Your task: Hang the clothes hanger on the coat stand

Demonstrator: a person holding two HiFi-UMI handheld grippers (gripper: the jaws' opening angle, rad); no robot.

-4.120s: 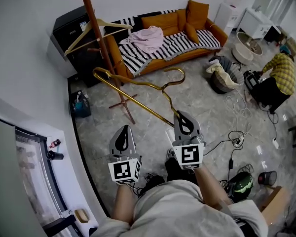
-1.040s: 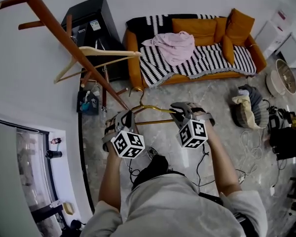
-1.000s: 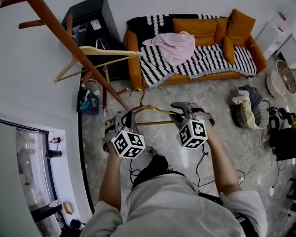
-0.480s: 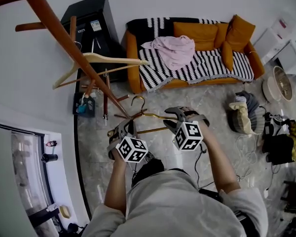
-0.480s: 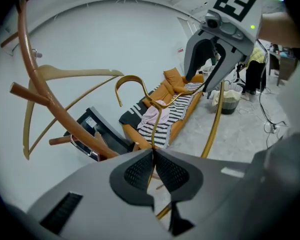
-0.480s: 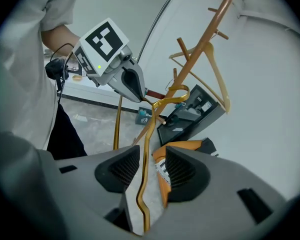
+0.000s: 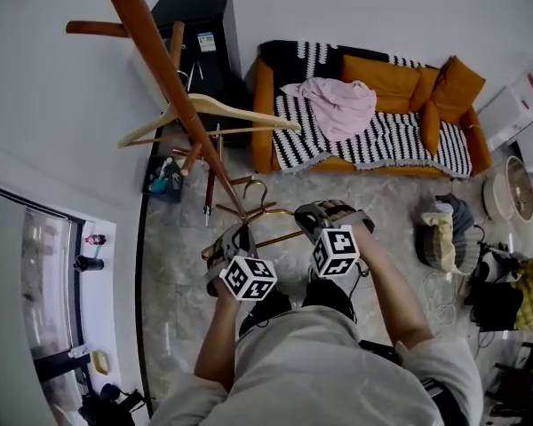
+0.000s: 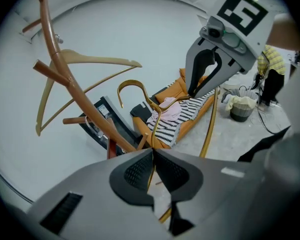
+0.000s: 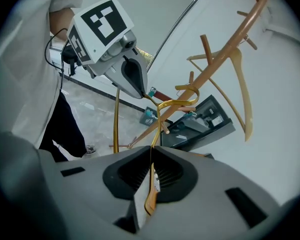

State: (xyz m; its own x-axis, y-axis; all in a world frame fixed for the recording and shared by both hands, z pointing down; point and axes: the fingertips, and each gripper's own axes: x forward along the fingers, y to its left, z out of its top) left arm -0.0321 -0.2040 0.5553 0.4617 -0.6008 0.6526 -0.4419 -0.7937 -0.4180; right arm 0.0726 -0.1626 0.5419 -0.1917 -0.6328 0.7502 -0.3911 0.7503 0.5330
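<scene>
Left gripper [image 7: 238, 232] clamped, right gripper [image 7: 304, 213] closing on gold hanger [image 7: 282, 237] — bar spans both, hook toward coat stand [image 7: 171, 78], left nearer.

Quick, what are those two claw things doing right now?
Left gripper: closed on the gold hanger.
Right gripper: jaws closing, pads on the gold hanger between them.

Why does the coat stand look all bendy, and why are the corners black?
Left gripper view: the wide lens bends the coat stand and leaves the corners black. Right gripper view: same bend, same black corners. Head view: soft, even light, and straight lines bow near the edges.
</scene>
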